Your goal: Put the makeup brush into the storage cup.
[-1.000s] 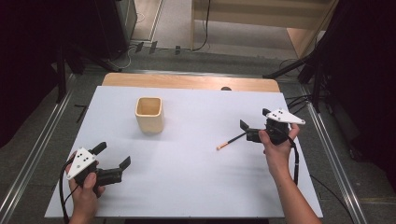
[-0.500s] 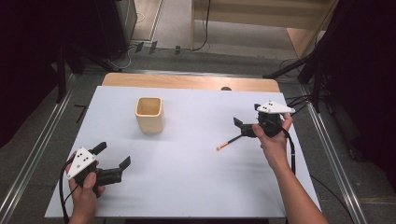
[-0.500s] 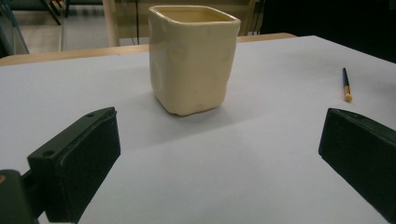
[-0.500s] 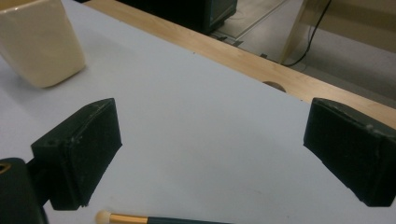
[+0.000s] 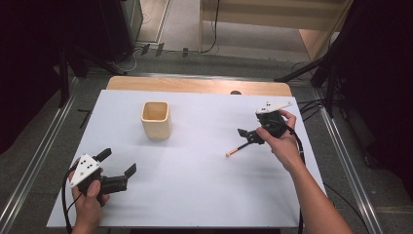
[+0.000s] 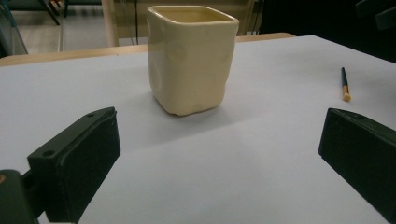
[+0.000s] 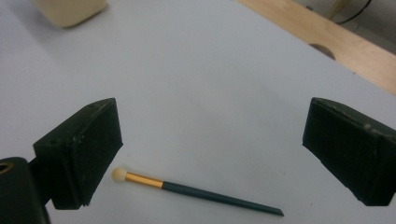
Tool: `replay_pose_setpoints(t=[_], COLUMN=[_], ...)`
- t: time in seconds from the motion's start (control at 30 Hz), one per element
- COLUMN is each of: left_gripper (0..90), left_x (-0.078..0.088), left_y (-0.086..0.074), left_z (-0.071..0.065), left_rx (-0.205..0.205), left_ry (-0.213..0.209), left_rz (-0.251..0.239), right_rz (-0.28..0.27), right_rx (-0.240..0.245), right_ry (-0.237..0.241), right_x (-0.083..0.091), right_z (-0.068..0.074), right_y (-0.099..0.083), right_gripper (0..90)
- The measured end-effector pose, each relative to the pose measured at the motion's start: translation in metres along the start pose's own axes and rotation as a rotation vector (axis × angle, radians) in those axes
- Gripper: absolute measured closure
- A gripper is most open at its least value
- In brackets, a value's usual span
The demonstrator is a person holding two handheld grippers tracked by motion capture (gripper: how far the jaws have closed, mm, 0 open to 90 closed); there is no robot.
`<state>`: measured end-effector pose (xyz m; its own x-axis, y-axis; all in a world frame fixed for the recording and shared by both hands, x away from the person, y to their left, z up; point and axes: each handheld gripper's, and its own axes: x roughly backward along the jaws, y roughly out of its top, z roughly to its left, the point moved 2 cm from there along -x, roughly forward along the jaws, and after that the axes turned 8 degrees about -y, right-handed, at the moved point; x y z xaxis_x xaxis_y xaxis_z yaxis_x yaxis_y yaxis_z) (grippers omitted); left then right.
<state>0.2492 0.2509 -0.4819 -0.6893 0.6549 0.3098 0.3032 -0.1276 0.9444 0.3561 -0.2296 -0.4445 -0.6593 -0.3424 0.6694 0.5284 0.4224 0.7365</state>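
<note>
A thin brush with a dark green handle, gold band and cream tip lies on the white table. My right gripper hovers open over its handle end. In the right gripper view the brush lies low between the wide-apart jaws, touching neither, with its tip near the left jaw. A cream square cup stands upright left of centre. My left gripper rests open near the front left corner, pointing toward the cup, which is well beyond its jaws. The brush lies far right in that view.
The white table top has a bare wooden strip along its far edge with a dark hole in it. Metal rails run along both sides of the table. Cables trail from both grippers.
My right gripper has drifted a little left and toward the far side, staying over the brush's handle end. The brush, the cup and the left gripper have not moved.
</note>
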Motion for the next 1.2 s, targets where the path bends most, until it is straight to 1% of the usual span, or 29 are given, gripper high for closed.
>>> replay_pose_setpoints(t=[0.1,0.13,0.17,0.27,0.3,0.33,0.37,0.4,0.43,0.5,0.53,0.57,0.6,0.67,0.7,0.73,0.77,0.8,0.83,0.87,0.9,0.97,1.07,1.13,1.17,1.2], left_gripper=[0.0,0.0,0.0,0.0,0.0,0.0,0.0,0.0,0.0,0.0,0.0,0.0,0.0,0.0,0.0,0.0,0.0,0.0,0.0,0.0,0.0,0.0,0.0,0.0,0.0,0.0], left_x=[0.0,0.0,0.0,-0.001,-0.001,-0.001,-0.001,-0.001,0.0,0.0,0.0,0.0,0.0,0.0,0.0,0.0,0.0,0.0,0.0,-0.001,-0.001,-0.001,-0.001,-0.001,-0.001,-0.001], left_y=[0.0,0.0,0.0,0.0,0.0,0.0,0.0,0.0,0.0,0.0,0.0,0.0,0.0,0.0,0.0,0.0,0.0,0.0,0.0,-0.001,-0.001,-0.001,-0.001,-0.001,-0.001,-0.001], left_z=[0.0,0.0,0.0,0.001,0.001,0.001,0.001,0.001,0.001,0.001,0.001,0.001,0.002,0.002,0.002,0.002,0.002,0.002,0.002,0.002,0.002,0.002,0.002,0.002,0.002,0.002], left_rx=[-0.003,-0.003,-0.002,0.001,0.002,0.0,-0.001,-0.001,-0.001,-0.001,-0.001,0.001,0.0,-0.001,0.0,0.0,0.001,0.002,0.002,0.001,0.001,-0.002,-0.007,-0.007,-0.007,-0.007], left_ry=[-0.001,-0.001,-0.002,-0.002,-0.003,-0.002,-0.004,-0.004,-0.005,-0.005,-0.005,-0.005,-0.006,-0.007,-0.007,-0.006,-0.006,-0.006,-0.006,-0.007,-0.007,-0.008,-0.009,-0.009,-0.009,-0.009], left_rz=[0.003,0.003,0.003,0.001,0.001,0.003,0.002,0.002,0.003,0.005,0.005,0.005,0.004,0.006,0.007,0.006,0.006,0.006,0.006,0.008,0.008,0.013,0.014,0.014,0.015,0.014], right_rz=[0.045,0.045,0.077,0.133,0.133,0.174,0.196,0.196,0.239,0.269,0.281,0.281,0.3,0.303,0.32,0.32,0.328,0.344,0.344,0.366,0.377,0.399,0.42,0.436,0.436,0.451], right_rx=[0.02,0.02,0.033,0.051,0.051,0.074,0.084,0.084,0.11,0.131,0.139,0.139,0.162,0.166,0.182,0.182,0.192,0.213,0.213,0.24,0.245,0.27,0.284,0.31,0.31,0.337], right_ry=[0.022,0.022,0.029,0.056,0.056,0.083,0.094,0.094,0.111,0.129,0.133,0.133,0.129,0.128,0.138,0.138,0.144,0.156,0.156,0.16,0.161,0.163,0.17,0.155,0.155,0.164], right_x=[-0.005,-0.005,-0.008,-0.013,-0.013,-0.017,-0.019,-0.019,-0.022,-0.025,-0.026,-0.026,-0.029,-0.031,-0.033,-0.033,-0.034,-0.036,-0.036,-0.039,-0.039,-0.042,-0.046,-0.047,-0.047,-0.048], right_z=[0.002,0.002,0.003,0.005,0.005,0.007,0.008,0.008,0.011,0.013,0.014,0.014,0.015,0.016,0.015,0.015,0.015,0.015,0.015,0.016,0.016,0.016,0.015,0.015,0.015,0.015], right_y=[0.001,0.001,0.001,0.002,0.002,0.002,0.002,0.002,0.002,0.002,0.002,0.002,0.001,0.0,0.0,0.0,-0.001,-0.001,-0.001,-0.003,-0.003,-0.005,-0.008,-0.01,-0.01,-0.012], right_gripper=[6.3,6.3,7.5,9.7,9.7,9.8,10.2,10.2,10.7,11.5,11.7,11.7,13.5,13.7,14.7,14.7,16.4,18.2,18.2,20.0,20.3,21.6,23.4,25.5,25.5,26.4])
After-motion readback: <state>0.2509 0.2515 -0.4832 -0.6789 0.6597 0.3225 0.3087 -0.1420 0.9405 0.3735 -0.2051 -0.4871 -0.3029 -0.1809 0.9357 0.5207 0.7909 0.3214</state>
